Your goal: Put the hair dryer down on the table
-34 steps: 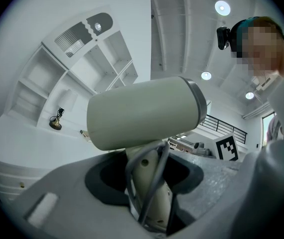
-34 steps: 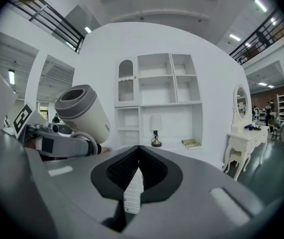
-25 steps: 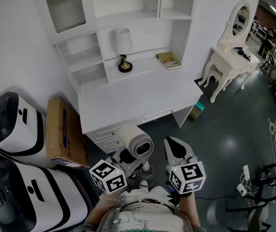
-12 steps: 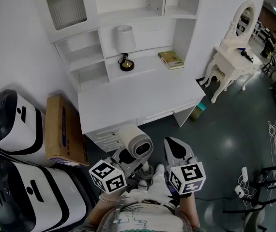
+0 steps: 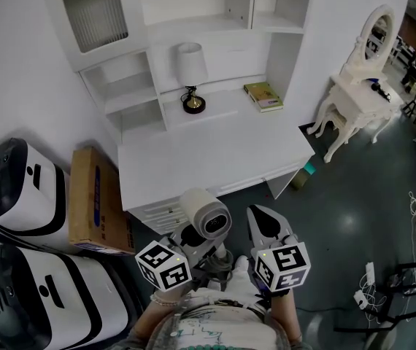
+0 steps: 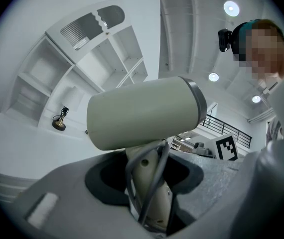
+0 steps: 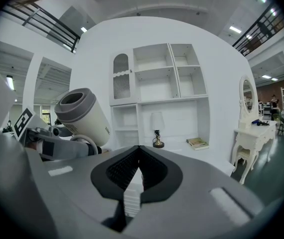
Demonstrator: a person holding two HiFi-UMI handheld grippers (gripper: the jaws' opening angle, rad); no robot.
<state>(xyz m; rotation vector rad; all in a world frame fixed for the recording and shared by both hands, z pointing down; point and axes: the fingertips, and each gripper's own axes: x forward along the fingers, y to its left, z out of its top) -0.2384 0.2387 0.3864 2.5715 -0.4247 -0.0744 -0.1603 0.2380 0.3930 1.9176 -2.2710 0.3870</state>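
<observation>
Your left gripper (image 6: 149,188) is clamping its jaws on the handle of the hair dryer (image 6: 142,114), with the dark cord (image 6: 149,178) running down along the handle between them. The pale barrel is sitting above the jaws, lying roughly crosswise to them. Your right gripper (image 7: 138,169) is holding its jaws together, ribbed pads meeting at the tips with nothing between them. In the head view both grippers are hovering close to your body, side by side and a little apart, left one carrying the dryer with its barrel mouth tilting up toward the camera. The dryer is hanging in the air in front of the white table (image 5: 215,155), off its near edge and not touching it. Farther out, a small lamp (image 5: 191,79) and a book (image 5: 263,95) are resting at the back of the table under the shelves. A cardboard box (image 5: 95,199) is leaning beside the table's left end.
</observation>
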